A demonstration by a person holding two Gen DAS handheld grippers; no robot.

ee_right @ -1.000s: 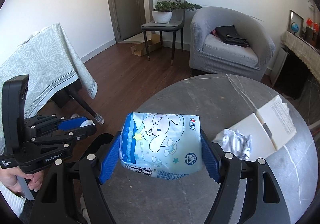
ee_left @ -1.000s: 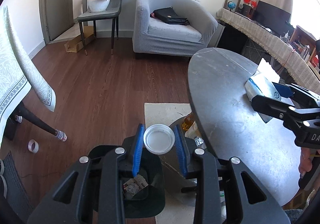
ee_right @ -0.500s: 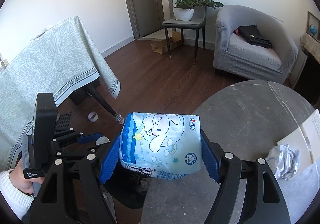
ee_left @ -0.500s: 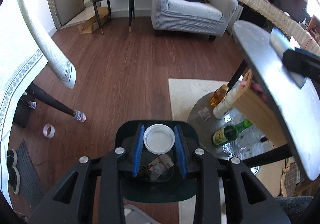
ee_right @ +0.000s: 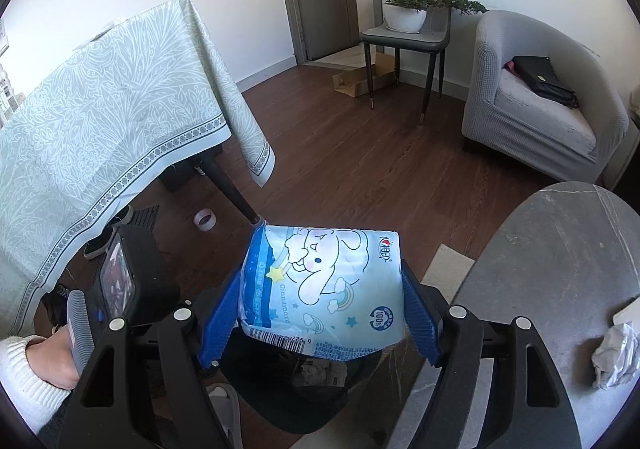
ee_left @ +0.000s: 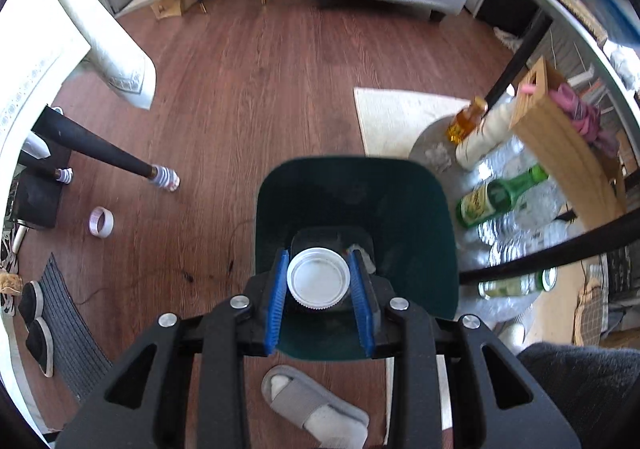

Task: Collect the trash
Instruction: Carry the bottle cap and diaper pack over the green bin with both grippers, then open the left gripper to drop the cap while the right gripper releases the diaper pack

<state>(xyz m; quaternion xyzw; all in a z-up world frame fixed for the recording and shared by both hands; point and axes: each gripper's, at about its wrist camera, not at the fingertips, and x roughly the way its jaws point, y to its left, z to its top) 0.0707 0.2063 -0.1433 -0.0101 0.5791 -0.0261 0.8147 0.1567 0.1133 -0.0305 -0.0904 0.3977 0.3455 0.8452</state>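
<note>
Blue pads of the left gripper [ee_left: 319, 281] pinch a white lid [ee_left: 319, 277] directly above the dark green bin [ee_left: 420, 217], likely poised to drop it in. Beyond, the right gripper [ee_right: 320, 303] clamps a light-blue tissue pack [ee_right: 322, 289] over the same bin [ee_right: 280, 409], presumably next; crumpled paper [ee_right: 614, 355] waits on the grey table [ee_right: 560, 249].

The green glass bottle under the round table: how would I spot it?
Look beneath the grey round table, on the shiny lower shelf right of the dark green bin. The green bottle lies tipped, yellow label showing; its neighbours are clear or amber.
</note>
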